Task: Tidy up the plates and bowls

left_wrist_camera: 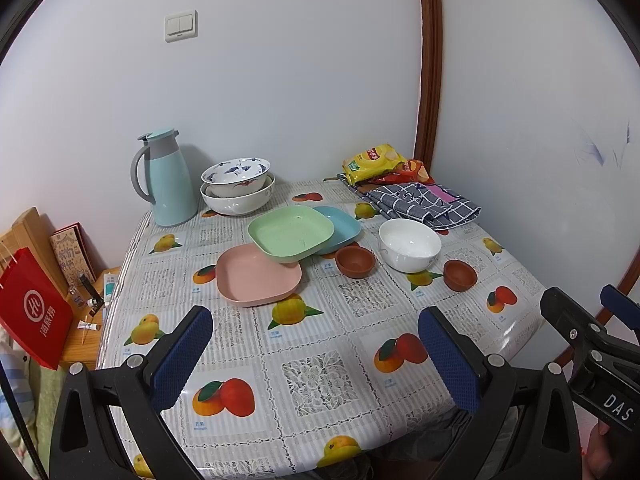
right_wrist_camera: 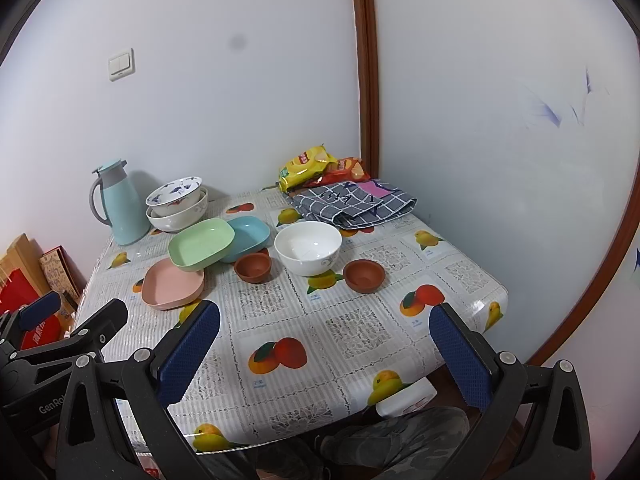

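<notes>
Three square plastic plates lie ahead of the left gripper, and neither tool has touched anything yet: both grippers hang over the near edge of the fruit-patterned oilcloth table with their blue-padded jaws spread wide and empty. The right gripper is likewise unloaded.

Nearest, just ahead of the left gripper and slightly to its left, sits the shallow pink square plastic plate. Beyond it the pale green square plastic plate rests tilted, one edge propped on the pink plate and the other on the blue square plastic plate. Ahead of the right gripper stand a plain white ceramic bowl and, flanking it, two small reddish-brown clay bowls and. Farther off, to the left, two patterned white ceramic bowls are already nested beside a light blue insulated jug.

A sensible start, I judge, is the green plate, since it rides on top. Come in low, pinch its raised near rim squarely, lift straight before moving sideways so the plates beneath are not dragged. The rims look smooth, so bite deep. The clay bowls are small; grip one wall, not across the mouth.
</notes>
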### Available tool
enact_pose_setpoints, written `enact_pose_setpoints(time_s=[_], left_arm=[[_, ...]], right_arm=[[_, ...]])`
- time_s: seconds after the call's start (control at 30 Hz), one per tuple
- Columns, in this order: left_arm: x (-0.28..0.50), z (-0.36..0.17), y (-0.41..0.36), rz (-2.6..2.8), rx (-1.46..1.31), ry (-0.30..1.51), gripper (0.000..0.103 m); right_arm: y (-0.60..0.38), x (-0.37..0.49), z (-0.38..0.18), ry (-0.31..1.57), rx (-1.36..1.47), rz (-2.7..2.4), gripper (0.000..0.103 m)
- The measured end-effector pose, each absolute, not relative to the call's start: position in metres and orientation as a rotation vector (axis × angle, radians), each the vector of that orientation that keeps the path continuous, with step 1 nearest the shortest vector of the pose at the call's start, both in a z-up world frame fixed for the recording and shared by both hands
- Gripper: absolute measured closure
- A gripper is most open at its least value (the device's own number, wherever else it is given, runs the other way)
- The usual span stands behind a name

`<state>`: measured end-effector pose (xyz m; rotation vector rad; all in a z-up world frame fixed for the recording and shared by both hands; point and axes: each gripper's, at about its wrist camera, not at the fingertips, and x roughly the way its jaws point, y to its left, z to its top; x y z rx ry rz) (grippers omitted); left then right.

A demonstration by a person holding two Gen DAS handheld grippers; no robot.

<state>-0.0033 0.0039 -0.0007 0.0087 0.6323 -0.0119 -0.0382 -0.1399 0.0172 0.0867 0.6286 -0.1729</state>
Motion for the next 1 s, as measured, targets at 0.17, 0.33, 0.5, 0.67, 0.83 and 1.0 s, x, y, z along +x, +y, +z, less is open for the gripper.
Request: enact_pose_setpoints(time_s=[0.17,0.33,0.5,0.67,0.83,1.0], left_arm=[[-0.004,-0.002,0.005,-0.011,0.01,0.629,0.0],[0.0,-0.005,0.007,-0.01,0.008,0.636,0.0],[0.01,-0.008,0.009,-0.013,0.004,0.646,0.0],[0.02,-0.01,0.011,-0.021,0.003,0.65,0.0],[0.031,-0.007,0.011,-0.031,0.002,0.649,0.0],[0.045,-0.007,0.013,-0.033,0.003,0.653,0.0]], right_arm=[[-0.139,-0.04,0.018,0.623,0.082,-0.176,0.0],[-0.135,-0.04,0.018,0.613,0.069,-0.177,0.0],[-0.134,-0.037,0.014,0.618,0.057,-0.18,0.0],[-0.132,-0.03,0.009,0.608,0.056,-0.16,0.0],[-0.132,-0.019,0.007,0.613,0.072,-0.147,0.0],[-0.132,-0.007,0.005,0.619,0.096,-0.129,0.0]])
